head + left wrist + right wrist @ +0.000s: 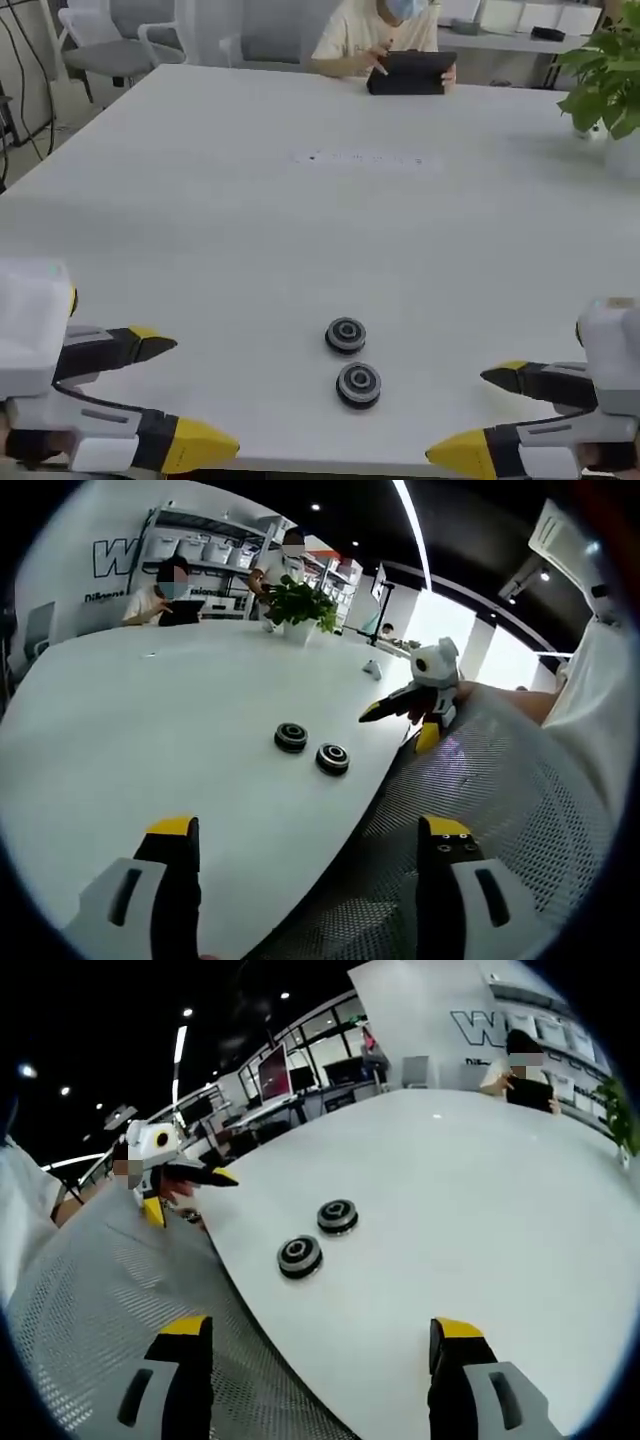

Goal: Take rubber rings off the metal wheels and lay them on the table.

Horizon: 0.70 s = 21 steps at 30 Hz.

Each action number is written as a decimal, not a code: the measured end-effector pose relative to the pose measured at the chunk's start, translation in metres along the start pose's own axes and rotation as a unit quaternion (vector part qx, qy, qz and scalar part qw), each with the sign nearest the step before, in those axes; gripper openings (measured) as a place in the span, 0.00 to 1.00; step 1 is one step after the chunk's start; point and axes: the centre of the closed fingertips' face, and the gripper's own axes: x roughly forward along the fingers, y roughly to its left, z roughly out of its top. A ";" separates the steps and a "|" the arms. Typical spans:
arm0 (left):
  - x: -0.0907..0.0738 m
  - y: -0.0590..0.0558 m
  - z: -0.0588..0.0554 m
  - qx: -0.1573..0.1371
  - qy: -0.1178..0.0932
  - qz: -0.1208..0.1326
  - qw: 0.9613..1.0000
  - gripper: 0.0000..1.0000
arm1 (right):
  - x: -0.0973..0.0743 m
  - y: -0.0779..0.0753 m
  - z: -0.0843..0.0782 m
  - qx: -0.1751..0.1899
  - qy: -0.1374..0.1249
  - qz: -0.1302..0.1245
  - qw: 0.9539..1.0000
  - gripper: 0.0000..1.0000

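Two metal wheels with black rubber rings lie flat on the white table (300,230) near its front edge: one farther wheel (346,336) (290,737) (338,1216) and one nearer wheel (358,385) (332,758) (300,1256). My left gripper (195,395) (305,845) is open at the table's front left, well apart from the wheels. My right gripper (470,410) (315,1345) is open at the front right, also apart from them. Nothing is between either pair of jaws. In the left gripper view the right gripper (398,712) shows beyond the wheels; in the right gripper view the left gripper (185,1185) does.
A person sits at the far side with a dark tablet (410,72). A potted plant (605,90) stands at the far right. Chairs (110,40) stand beyond the far left corner. The table edge runs just in front of the wheels.
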 end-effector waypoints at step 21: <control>-0.030 -0.005 0.078 0.100 -0.046 -0.008 0.994 0.89 | -0.009 0.015 0.025 -0.070 -0.021 0.019 0.997 0.83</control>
